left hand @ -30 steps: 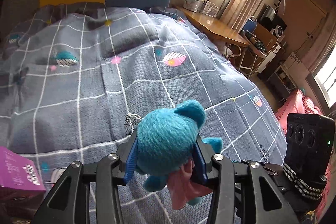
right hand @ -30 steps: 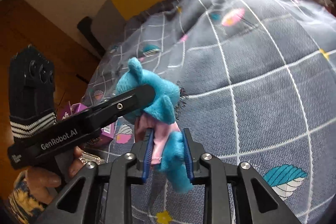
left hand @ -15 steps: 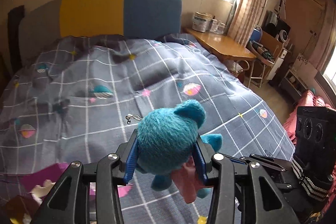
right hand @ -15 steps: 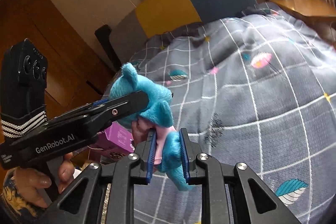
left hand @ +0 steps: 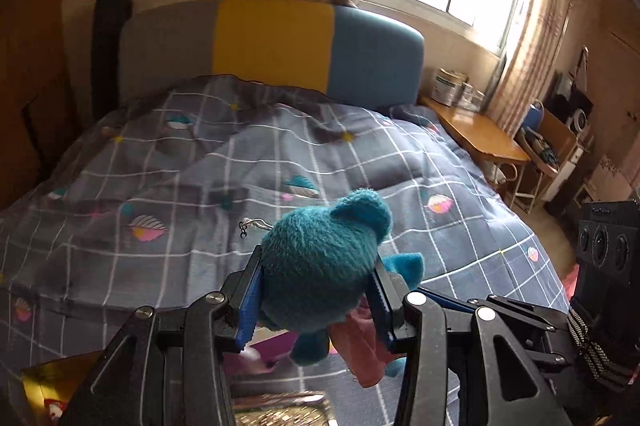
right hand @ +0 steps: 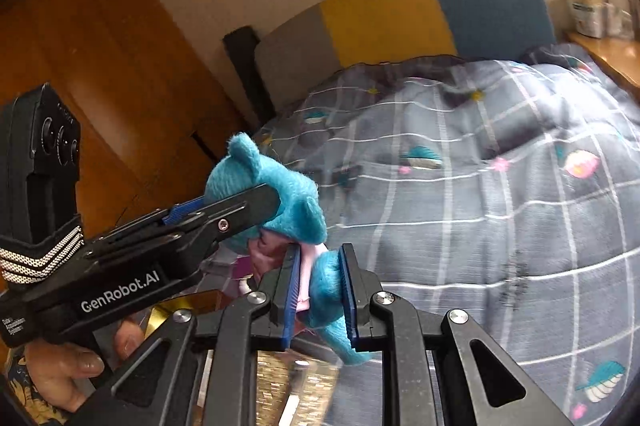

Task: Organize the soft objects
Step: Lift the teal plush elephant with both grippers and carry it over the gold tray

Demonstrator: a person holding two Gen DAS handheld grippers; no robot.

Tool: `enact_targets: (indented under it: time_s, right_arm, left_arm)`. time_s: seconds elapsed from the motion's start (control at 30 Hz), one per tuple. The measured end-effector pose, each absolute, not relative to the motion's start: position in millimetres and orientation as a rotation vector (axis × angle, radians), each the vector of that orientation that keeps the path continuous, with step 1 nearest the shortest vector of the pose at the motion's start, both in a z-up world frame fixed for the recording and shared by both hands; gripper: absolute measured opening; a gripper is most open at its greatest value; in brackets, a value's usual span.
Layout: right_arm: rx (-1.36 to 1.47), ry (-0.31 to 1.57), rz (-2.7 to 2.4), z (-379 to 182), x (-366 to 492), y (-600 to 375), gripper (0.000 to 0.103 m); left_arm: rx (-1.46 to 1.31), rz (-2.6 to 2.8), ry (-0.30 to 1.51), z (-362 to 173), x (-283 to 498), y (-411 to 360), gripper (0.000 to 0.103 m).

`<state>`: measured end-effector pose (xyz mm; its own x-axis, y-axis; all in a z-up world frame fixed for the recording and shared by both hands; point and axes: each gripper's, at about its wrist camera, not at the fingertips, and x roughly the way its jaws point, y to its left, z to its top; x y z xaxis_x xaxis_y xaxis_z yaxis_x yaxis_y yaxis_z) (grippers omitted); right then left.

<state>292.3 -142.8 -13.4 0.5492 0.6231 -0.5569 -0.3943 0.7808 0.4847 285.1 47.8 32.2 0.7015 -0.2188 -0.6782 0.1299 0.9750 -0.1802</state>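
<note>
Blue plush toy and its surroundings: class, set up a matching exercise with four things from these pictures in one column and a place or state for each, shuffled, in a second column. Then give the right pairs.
Column 1
1. blue plush toy
2. left gripper
3. right gripper
4. headboard

Column 2
A. clamped on the toy's head
B. grey, yellow and blue panels at the far end of the bed
C. held by both grippers above the checked quilt
D. clamped on the toy's lower body and pink cloth

Pairs: 1-C, 2-A, 3-D, 4-B

Plush toy (left hand: pixel 320 266) lifted higher off the bed (left hand: pixel 160 194) — right gripper (right hand: pixel 320 300) closing tighter.
</note>
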Motion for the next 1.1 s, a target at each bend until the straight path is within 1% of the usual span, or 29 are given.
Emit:
enact_targets:
  time_s: [0.27,0.6,0.83,0.9,1.1]
  right_arm:
    - [0.243,0.788,0.734,-6.1,262.8,-66.0,0.017]
    - [0.135,0.837,0.849,-22.0,220.6,9.0,0.017]
    - [0.084,0.870,0.904,-40.3,191.1,42.7,0.016]
    - [0.076,0.877,0.918,-44.9,182.5,49.1,0.014]
    - [0.051,0.893,0.958,-58.0,153.8,64.4,0.013]
  left_arm:
    - [-0.232,-0.091,0.720,28.5,227.2,128.0,0.046]
    - [-0.312,0.041,0.672,-2.9,149.3,188.7,0.046]
    - [-0.328,0.107,0.665,-26.7,104.3,207.5,0.046]
    - [-0.323,0.121,0.662,-31.4,92.4,209.7,0.046]
    - [-0.288,0.160,0.651,-41.5,57.5,214.8,0.046]
